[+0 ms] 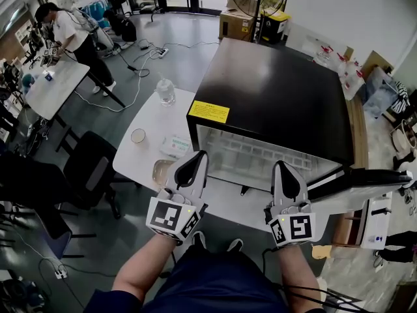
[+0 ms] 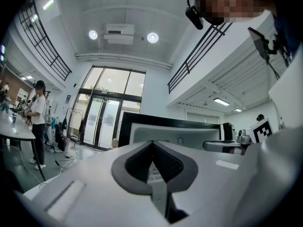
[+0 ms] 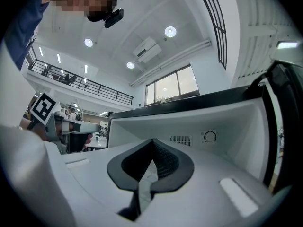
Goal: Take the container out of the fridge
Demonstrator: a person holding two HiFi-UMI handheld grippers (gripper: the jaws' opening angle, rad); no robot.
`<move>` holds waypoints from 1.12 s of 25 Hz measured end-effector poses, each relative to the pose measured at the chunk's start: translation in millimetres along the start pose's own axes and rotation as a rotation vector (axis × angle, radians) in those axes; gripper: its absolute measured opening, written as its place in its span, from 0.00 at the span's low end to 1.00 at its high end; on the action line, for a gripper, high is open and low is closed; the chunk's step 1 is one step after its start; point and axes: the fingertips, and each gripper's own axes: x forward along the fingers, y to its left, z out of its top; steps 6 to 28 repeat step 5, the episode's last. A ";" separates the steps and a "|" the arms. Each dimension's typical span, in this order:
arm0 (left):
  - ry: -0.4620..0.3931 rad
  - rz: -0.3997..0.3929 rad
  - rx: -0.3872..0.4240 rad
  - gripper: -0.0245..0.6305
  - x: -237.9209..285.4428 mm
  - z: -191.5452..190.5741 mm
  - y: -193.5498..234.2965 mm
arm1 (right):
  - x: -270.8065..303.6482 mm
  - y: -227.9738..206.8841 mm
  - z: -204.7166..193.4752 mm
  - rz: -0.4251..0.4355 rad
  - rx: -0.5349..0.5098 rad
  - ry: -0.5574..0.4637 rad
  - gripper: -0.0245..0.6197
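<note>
Before the open black box-shaped fridge, the white left gripper and right gripper are held closed on nothing; no container is seen inside it, so a clear round vessel on the table just left of it is judged perhaps the container, already removed.

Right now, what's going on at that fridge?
A person holds a gripper in each hand in front of the small black fridge on the white table. Its door stands open to the right. The left gripper and the right gripper are both shut and empty, aimed at the opening. I can't make out a container inside.
</note>
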 end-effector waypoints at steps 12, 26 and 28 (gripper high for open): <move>-0.003 -0.001 -0.001 0.04 -1.0 1.3 2.1 | 0.8 0.3 -0.6 -0.003 0.002 -0.001 0.05; -0.003 -0.001 -0.001 0.04 -1.0 1.3 2.1 | 0.8 0.3 -0.6 -0.003 0.002 -0.001 0.05; -0.003 -0.001 -0.001 0.04 -1.0 1.3 2.1 | 0.8 0.3 -0.6 -0.003 0.002 -0.001 0.05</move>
